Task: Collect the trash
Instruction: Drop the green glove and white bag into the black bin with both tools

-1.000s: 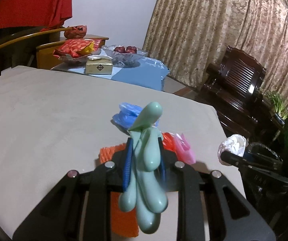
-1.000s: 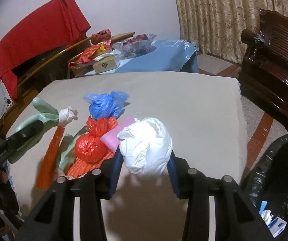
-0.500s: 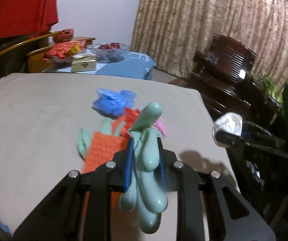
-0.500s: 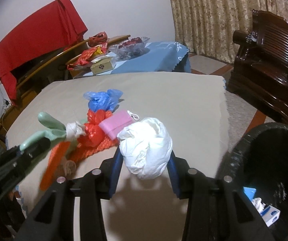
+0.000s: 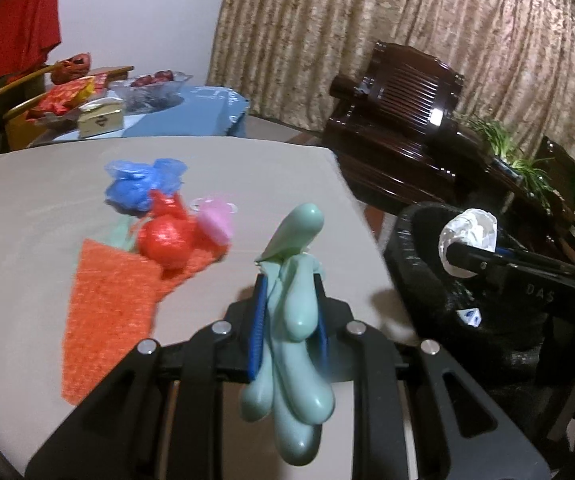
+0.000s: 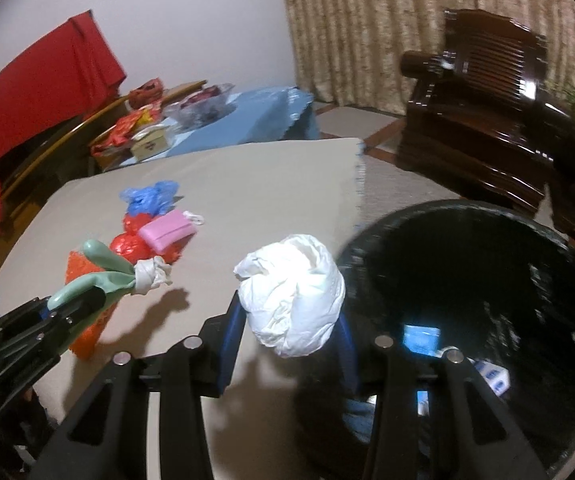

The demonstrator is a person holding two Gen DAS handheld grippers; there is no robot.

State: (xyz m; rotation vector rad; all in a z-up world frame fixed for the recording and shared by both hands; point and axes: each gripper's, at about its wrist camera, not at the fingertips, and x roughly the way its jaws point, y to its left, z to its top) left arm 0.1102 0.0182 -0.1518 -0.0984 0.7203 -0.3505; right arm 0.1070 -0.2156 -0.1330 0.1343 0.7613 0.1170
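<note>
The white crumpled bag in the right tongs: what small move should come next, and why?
Probably carry it a little further over the black trash bin and then open. The right tongs grip the white crumpled bag at the bin's near rim, not yet above its opening.

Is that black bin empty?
Not empty. Blue-and-white scraps lie at the bottom of the black bin; how full it is cannot be told.

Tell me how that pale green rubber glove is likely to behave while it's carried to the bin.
Probably floppy: the green glove's fingers droop below the left gripper's jaws. Likely light too, since it hangs from one pinch without slipping. It may swing or cling on release over the black bin, being soft rubber.
</note>
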